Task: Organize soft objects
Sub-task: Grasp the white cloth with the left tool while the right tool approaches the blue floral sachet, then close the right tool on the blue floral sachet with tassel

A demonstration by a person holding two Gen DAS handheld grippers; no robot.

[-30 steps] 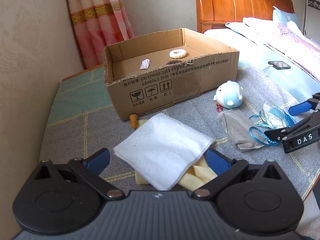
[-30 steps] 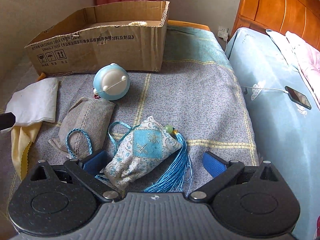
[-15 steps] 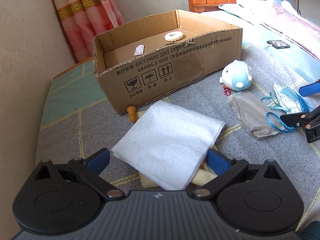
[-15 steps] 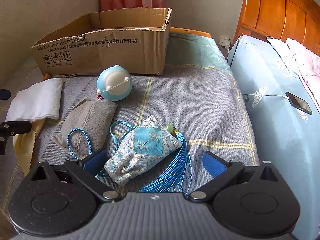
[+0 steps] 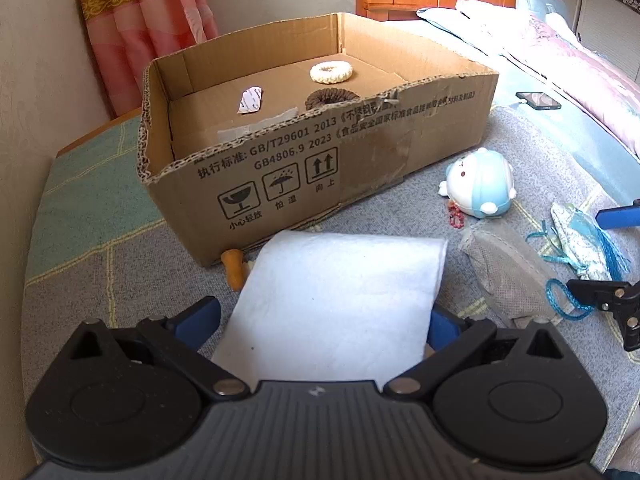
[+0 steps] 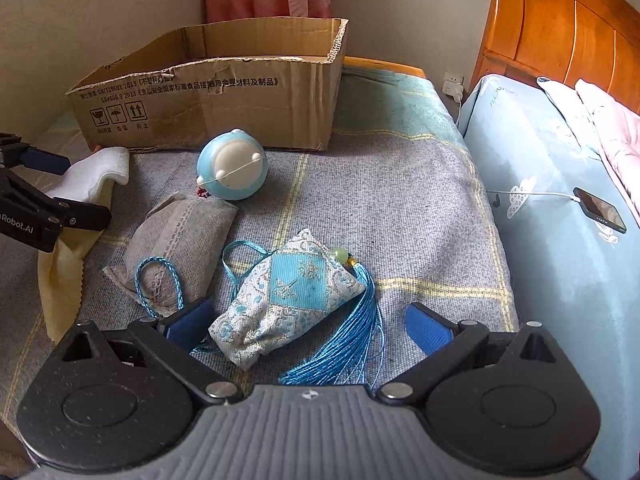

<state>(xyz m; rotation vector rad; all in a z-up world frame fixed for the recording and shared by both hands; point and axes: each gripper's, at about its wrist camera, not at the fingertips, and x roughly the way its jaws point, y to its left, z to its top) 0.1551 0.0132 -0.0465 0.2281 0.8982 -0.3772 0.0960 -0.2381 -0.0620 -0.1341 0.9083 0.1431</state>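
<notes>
**Lin:** Cloth first, on the left. The white folded cloth (image 5: pixel 340 300) lies between the blue pads of the left gripper (image 5: pixel 326 320), spread about as wide as the cloth; whether they press it I cannot tell. From the right wrist view its far edge looks raised off the blanket (image 6: pixel 400 208), with a yellow cloth (image 6: pixel 60 280) under it.

**Mei:** So how should the step be done well?

**Lin:** I judge it is a pickup for the cardboard box (image 5: pixel 280 184), which stands just behind the cloth. Close fully across the fold so all layers come up together, and leave the yellow one behind. Lift above the torn front wall before moving in; a cream ring (image 5: pixel 331 72) and a brown ring (image 5: pixel 332 98) already sit inside, toward the back.

**Mei:** And further right?

**Lin:** A grey pouch (image 6: pixel 180 240) with a blue cord, the round blue toy (image 6: pixel 232 164) near the box, then the patterned sachet (image 6: pixel 288 300) with its tassel. The right gripper (image 6: pixel 308 324) stands wide around the sachet, left pad just beside it, right pad clear.

**Mei:** Risk there?

**Lin:** Tassel strands could snag. Grip the sachet body.
</notes>
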